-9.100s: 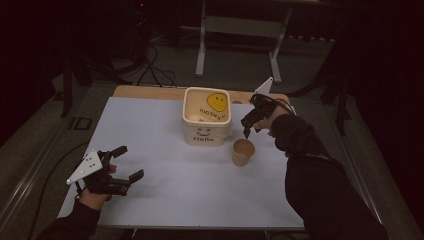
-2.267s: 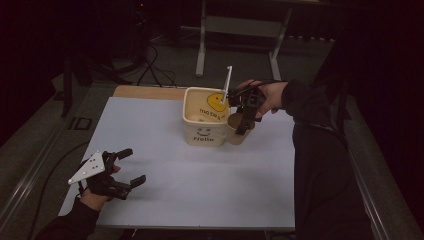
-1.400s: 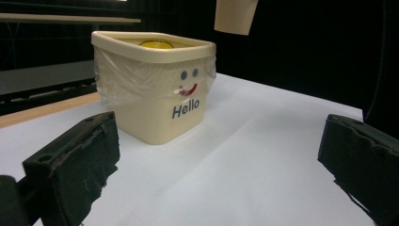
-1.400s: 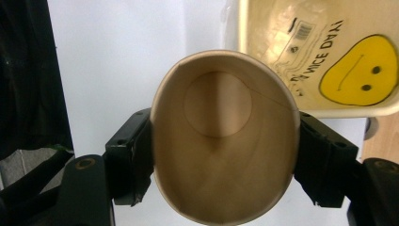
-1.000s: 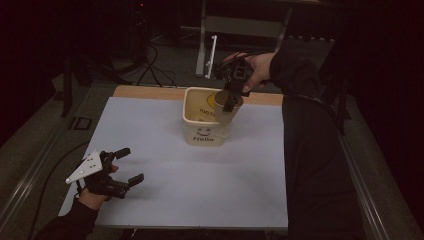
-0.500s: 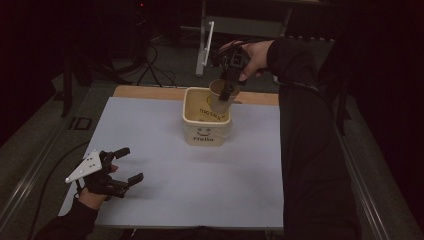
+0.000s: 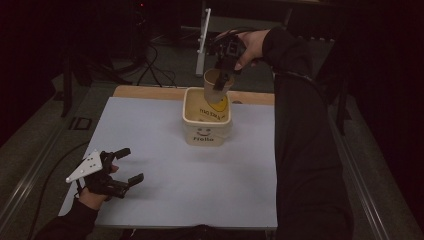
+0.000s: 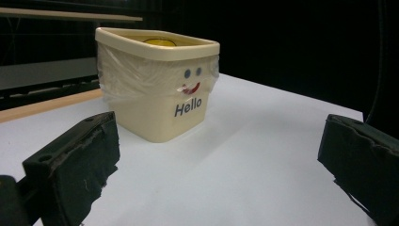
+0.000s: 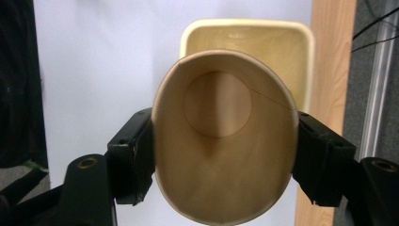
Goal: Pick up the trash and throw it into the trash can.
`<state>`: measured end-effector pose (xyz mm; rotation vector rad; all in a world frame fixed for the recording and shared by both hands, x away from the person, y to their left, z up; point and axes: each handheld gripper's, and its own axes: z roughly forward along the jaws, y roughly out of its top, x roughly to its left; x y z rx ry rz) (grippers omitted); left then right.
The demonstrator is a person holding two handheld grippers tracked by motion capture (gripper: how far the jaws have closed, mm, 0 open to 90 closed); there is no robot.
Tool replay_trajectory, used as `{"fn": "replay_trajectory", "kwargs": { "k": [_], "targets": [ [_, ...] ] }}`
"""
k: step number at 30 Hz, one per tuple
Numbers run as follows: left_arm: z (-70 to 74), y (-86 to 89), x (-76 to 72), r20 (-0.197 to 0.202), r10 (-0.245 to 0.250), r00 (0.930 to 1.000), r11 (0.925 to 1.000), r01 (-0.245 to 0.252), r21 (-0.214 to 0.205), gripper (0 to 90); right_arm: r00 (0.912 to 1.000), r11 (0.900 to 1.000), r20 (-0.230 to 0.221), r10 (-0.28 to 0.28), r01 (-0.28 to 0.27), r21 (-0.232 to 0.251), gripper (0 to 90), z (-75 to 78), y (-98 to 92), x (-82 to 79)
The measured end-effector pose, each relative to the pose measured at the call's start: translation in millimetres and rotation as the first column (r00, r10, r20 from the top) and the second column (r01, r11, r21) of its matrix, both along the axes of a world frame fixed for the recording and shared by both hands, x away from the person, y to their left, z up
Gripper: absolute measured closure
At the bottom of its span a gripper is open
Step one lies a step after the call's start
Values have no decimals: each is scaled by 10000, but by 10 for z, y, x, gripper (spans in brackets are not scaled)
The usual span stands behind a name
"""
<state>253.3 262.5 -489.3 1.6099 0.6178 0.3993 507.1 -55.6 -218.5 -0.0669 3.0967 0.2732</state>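
Note:
My right gripper (image 7: 221, 80) is shut on a brown paper cup (image 7: 216, 86) and holds it tilted in the air over the far rim of a cream tub (image 7: 205, 136) marked "Hello". In the right gripper view the empty cup (image 9: 221, 165) is squeezed into an oval between the pads, which have just been closing a little tighter, with the tub's rim (image 9: 244, 26) beyond it. Something yellow (image 7: 218, 107) lies inside the tub. My left gripper (image 7: 131, 165) rests open near the table's front left, its jaws wide apart and aimed at the tub (image 8: 160, 108).
A white sheet (image 7: 165, 150) covers the table, with a wooden strip (image 7: 150, 92) along its far edge. A white stand post (image 7: 202, 40) and cables lie on the dark floor behind. The person's right sleeve (image 7: 300, 150) reaches along the table's right side.
The right gripper took the cup from the table beside the tub, carried it left over the tub and has lifted it higher and farther back. The left gripper has stayed put.

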Motion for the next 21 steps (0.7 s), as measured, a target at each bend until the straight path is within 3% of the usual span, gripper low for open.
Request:
{"fn": "replay_trajectory", "kwargs": {
  "k": [10, 21],
  "targets": [
    [4, 7, -15, 28, 27, 10000, 10000, -27, -28, 7, 9999, 9995, 135, 99, -103, 306, 304, 53, 55, 105],
    [9, 10, -25, 45, 19, 10000, 10000, -19, 2, 7, 9996, 9997, 162, -225, 226, -36, 280, -25, 122, 214]
  ]
}}
